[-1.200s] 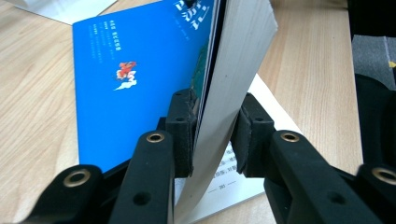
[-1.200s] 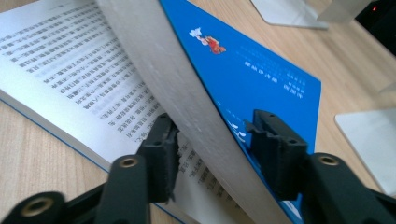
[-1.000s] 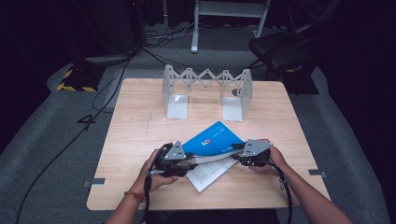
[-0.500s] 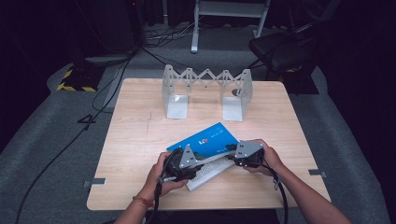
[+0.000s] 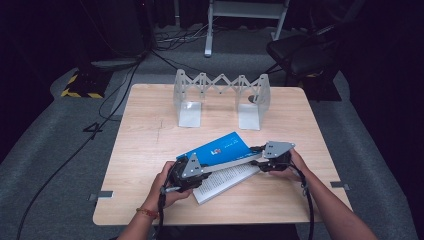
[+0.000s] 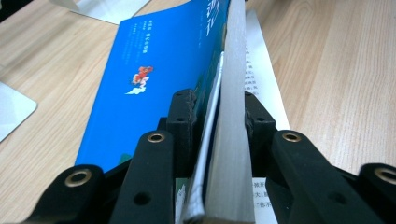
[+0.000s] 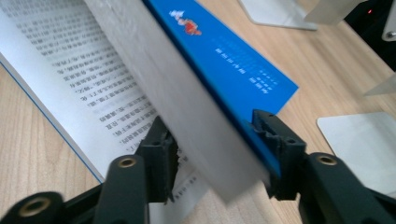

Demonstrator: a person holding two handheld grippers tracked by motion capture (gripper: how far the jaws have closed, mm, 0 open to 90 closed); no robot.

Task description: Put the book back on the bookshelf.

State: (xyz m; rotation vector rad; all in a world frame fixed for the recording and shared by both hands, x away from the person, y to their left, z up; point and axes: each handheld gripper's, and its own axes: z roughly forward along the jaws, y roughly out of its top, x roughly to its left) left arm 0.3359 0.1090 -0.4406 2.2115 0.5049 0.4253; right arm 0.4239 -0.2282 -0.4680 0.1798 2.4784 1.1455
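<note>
Blue book (image 5: 220,150) half-closed: left gripper (image 6: 212,121) clamps its lifted block; right gripper (image 7: 215,140) straddles it, jaws just opening; we must still shut and shelve it.

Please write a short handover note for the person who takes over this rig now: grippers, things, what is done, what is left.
Left gripper: jaws shut on the blue book, clamping its cover and thick page block.
Right gripper: jaws just opening, standing around the same page block; the right jaw touches the cover, the left stands apart.
The book lies half open on the table, one printed page flat.
The folding book stand stands empty behind.
Left, probably: close the book and put it in the stand.
</note>
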